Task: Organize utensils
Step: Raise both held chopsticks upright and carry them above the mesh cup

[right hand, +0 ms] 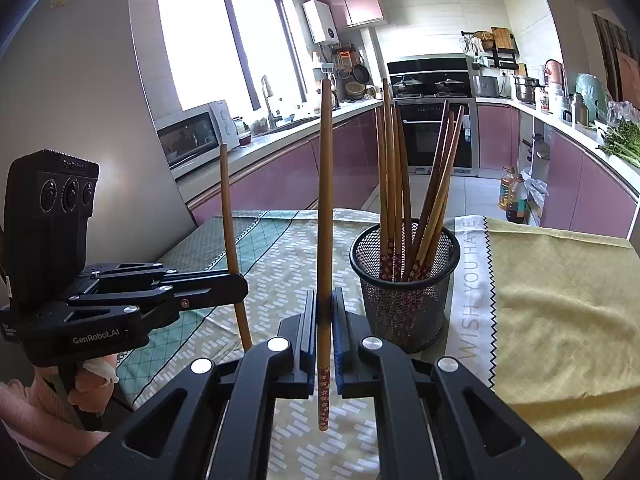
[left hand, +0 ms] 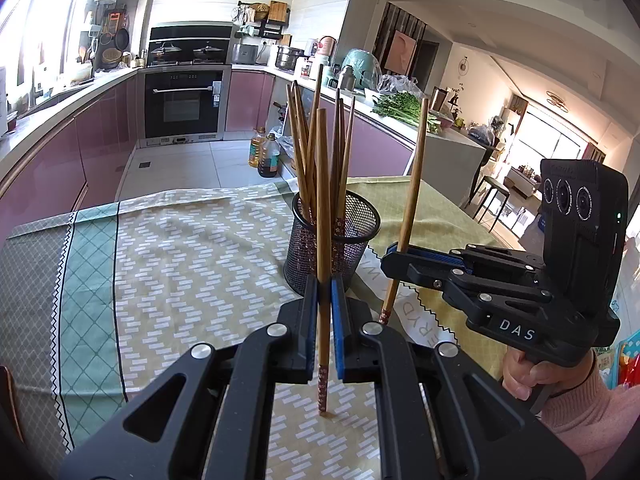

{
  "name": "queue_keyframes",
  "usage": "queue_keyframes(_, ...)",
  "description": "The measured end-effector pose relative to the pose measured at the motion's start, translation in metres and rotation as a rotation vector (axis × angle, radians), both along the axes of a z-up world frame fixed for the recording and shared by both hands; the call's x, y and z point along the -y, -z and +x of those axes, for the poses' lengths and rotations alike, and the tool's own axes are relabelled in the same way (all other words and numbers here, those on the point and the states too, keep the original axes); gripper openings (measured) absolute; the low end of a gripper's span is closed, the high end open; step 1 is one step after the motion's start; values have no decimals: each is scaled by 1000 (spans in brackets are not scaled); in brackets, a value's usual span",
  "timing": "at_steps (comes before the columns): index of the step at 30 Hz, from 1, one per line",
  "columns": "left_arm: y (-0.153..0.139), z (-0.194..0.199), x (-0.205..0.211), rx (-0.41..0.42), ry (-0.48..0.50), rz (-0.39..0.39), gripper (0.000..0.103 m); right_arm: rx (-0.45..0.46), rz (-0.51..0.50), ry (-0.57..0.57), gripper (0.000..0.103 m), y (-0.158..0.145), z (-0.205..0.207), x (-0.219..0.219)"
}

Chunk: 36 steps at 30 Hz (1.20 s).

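Holder: a round black wire-mesh cup (left hand: 332, 240) stood on the patterned green-and-yellow tablecloth (left hand: 180, 248), holding a bundle of brown wooden chopsticks (left hand: 316, 148) upright.
Left gripper (left hand: 325, 300): its blue-padded black jaws were clamped on one smooth, flower-tipped wooden chopstick (left hand: 322, 240), upright, its tip touching the cloth; the cup lay at 12 o'clock just behind.
Right gripper (right hand: 324, 312): pinched together on a second upright wooden chopstick (right hand: 325, 200); the cup sat at 1 o'clock.

Brown chopsticks (left hand: 323, 216), black mesh cup (left hand: 332, 252), green-yellow patterned cloth (left hand: 192, 264)
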<state>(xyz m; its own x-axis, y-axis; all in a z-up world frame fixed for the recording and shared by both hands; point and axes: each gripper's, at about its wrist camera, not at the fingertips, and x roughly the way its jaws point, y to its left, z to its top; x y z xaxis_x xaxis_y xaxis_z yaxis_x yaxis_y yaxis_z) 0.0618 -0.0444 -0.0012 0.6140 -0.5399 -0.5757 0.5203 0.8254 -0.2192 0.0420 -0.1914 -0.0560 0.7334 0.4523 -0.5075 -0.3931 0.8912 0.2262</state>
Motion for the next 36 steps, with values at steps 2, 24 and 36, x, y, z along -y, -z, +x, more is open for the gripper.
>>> queue_keyframes(2, 0, 0, 0, 2, -1, 2, 7, 1, -1, 0, 6, 0, 0, 0)
queue_keyframes(24, -5, 2, 3, 15, 2, 3, 7, 18, 2, 7, 6, -6, 1, 0)
queue_keyframes(36, -8, 1, 4, 26, 6, 2, 7, 27, 1, 17, 6, -11, 1, -2)
